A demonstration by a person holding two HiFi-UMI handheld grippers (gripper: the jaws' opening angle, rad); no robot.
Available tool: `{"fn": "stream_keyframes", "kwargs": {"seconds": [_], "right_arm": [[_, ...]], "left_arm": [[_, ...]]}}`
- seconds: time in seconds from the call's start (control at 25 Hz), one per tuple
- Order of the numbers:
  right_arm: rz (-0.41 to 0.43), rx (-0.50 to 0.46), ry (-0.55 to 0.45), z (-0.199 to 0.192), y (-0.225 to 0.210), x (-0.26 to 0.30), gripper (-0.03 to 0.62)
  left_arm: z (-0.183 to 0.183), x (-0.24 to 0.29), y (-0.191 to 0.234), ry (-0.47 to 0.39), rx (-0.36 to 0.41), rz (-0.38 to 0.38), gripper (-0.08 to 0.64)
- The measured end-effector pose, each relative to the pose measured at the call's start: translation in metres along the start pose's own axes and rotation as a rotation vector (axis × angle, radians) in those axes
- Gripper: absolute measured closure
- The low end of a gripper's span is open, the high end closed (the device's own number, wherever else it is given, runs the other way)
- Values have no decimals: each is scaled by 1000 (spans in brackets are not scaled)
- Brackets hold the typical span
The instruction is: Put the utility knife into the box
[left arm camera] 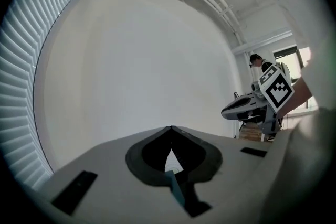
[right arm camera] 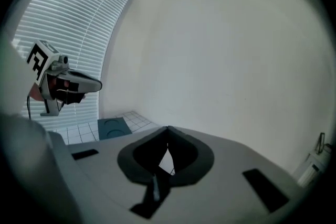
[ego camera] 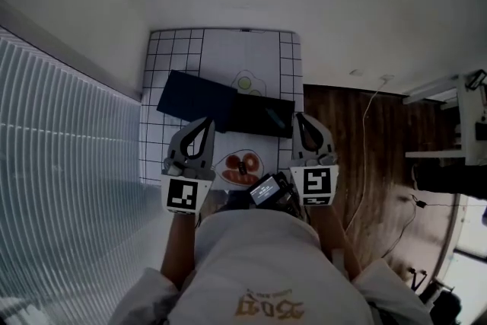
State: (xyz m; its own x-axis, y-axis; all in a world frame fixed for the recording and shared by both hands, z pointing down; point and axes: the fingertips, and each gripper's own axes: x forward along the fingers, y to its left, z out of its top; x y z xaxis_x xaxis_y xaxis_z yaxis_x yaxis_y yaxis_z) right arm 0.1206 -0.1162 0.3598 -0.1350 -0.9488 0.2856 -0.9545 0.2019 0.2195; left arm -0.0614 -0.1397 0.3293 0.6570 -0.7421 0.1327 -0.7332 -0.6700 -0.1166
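Observation:
In the head view an open black box [ego camera: 259, 115] lies on the checked tablecloth [ego camera: 172, 42], with its dark blue lid [ego camera: 195, 98] to the left. A slim greenish object [ego camera: 275, 118], seemingly the utility knife, rests slantwise inside the box. My left gripper [ego camera: 208, 121] hovers shut and empty at the box's near left corner. At the box's right edge my right gripper [ego camera: 298, 117] is also shut and holds nothing. Both gripper views look up at the white wall; the left gripper [left arm camera: 170, 127] and the right gripper [right arm camera: 167, 128] each show their tips meeting.
A plate with red pieces [ego camera: 242, 167] sits just in front of the box. Behind the box there is a fried-egg shape [ego camera: 245, 82]. A small dark device [ego camera: 266, 190] hangs at the person's chest. Window blinds [ego camera: 61, 141] run along the left, wooden floor [ego camera: 358, 133] on the right.

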Motion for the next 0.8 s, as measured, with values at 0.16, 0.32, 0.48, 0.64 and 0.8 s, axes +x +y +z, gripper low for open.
{"fn": "stream_keyframes", "kwargs": {"seconds": [0.16, 0.32, 0.48, 0.64, 0.8], "right_arm": [[-7, 44, -52, 19, -6, -9, 584], [-9, 99, -87, 29, -9, -16, 584], [-3, 139, -138, 43, -11, -25, 584], [-6, 140, -142, 47, -11, -24, 586], [-11, 139, -150, 47, -15, -24, 586]], "left_arm": [[22, -3, 1, -43, 16, 16, 552], [38, -9, 2, -70, 60, 35, 552], [52, -8, 1, -95, 57, 42, 552], [55, -5, 0, -94, 64, 36, 552], [57, -4, -4, -98, 75, 29, 552]]}}
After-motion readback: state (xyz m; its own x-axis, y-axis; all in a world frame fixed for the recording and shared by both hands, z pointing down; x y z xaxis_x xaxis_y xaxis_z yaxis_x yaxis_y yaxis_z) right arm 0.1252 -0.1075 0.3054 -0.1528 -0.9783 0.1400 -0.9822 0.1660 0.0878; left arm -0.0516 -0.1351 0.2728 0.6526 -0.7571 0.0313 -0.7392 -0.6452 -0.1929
